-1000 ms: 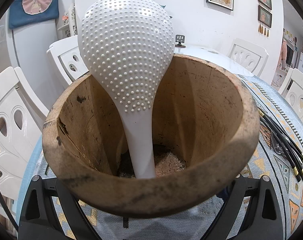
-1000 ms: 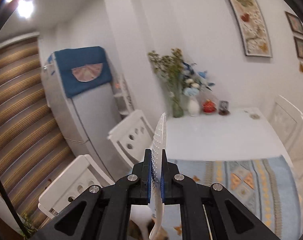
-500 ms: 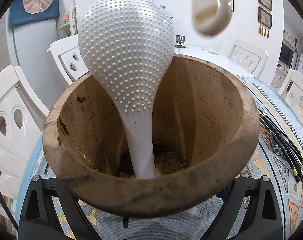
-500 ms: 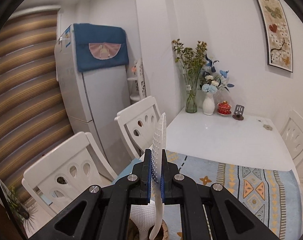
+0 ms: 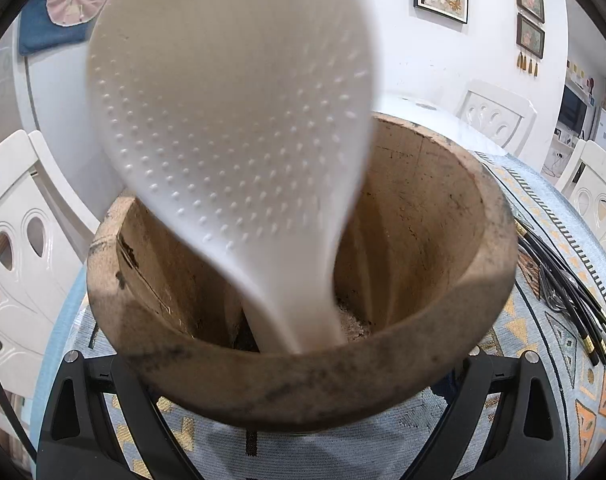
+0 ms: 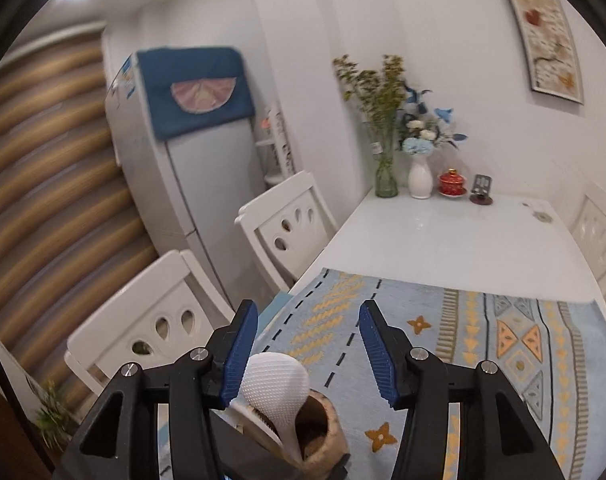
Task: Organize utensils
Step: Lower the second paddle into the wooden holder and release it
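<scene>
A round wooden holder [image 5: 383,376] sits between the fingers of my left gripper [image 5: 303,384], which is shut on its sides. A white dotted rice paddle [image 5: 231,128] stands handle-down in the holder, blurred and very near the lens. In the right wrist view the same holder [image 6: 323,436] is below my right gripper [image 6: 307,308]. Its jaws have just been opening and nothing is between them. The paddle's head [image 6: 275,384] rises from the holder beside the left blue pad [image 6: 241,352]. A second cream paddle [image 6: 255,420] leans beside it.
Black chopsticks [image 5: 563,292] lie on the patterned blue tablecloth [image 6: 483,328] right of the holder. White chairs [image 6: 287,220] line the table's left side. Vases with flowers [image 6: 419,176] and a red lidded cup [image 6: 451,183] stand at the table's far end.
The right gripper came down over the holder, opened and let go of the paddle. The paddle dropped into the holder and now stands in front of the first one.
</scene>
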A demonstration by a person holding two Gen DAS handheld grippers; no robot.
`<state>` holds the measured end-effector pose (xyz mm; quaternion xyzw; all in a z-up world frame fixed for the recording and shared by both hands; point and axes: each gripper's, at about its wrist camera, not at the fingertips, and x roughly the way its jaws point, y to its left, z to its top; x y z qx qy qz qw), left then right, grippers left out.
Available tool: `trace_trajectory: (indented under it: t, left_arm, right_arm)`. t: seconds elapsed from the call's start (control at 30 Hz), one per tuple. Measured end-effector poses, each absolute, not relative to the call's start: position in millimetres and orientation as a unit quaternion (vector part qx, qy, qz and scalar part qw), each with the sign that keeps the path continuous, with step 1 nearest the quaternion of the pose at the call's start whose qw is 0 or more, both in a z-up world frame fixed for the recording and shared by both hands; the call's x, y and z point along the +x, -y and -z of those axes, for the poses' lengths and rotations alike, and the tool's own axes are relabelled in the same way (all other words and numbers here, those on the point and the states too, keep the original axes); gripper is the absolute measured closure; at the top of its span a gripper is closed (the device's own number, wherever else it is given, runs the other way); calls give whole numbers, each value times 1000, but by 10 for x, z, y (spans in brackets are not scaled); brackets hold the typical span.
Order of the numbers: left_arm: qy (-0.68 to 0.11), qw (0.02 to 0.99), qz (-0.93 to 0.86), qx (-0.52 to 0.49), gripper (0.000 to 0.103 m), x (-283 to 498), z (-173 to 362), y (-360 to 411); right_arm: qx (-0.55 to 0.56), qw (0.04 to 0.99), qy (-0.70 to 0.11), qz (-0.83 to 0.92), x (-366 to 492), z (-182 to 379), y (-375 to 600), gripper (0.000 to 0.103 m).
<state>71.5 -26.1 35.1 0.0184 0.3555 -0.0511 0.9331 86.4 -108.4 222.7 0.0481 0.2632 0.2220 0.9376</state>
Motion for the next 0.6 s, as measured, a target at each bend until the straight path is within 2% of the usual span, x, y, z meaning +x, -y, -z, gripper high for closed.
trace_trajectory:
  t: [0.33, 0.6]
  left_arm:
    - [-356, 933, 51, 19, 7, 720, -367, 263]
    - [-356, 933, 50, 21, 7, 723, -388, 293]
  right_arm:
    - [81, 956, -246, -140, 425, -2588, 1861, 52]
    - [86, 957, -267, -69, 68, -2577, 2377, 51]
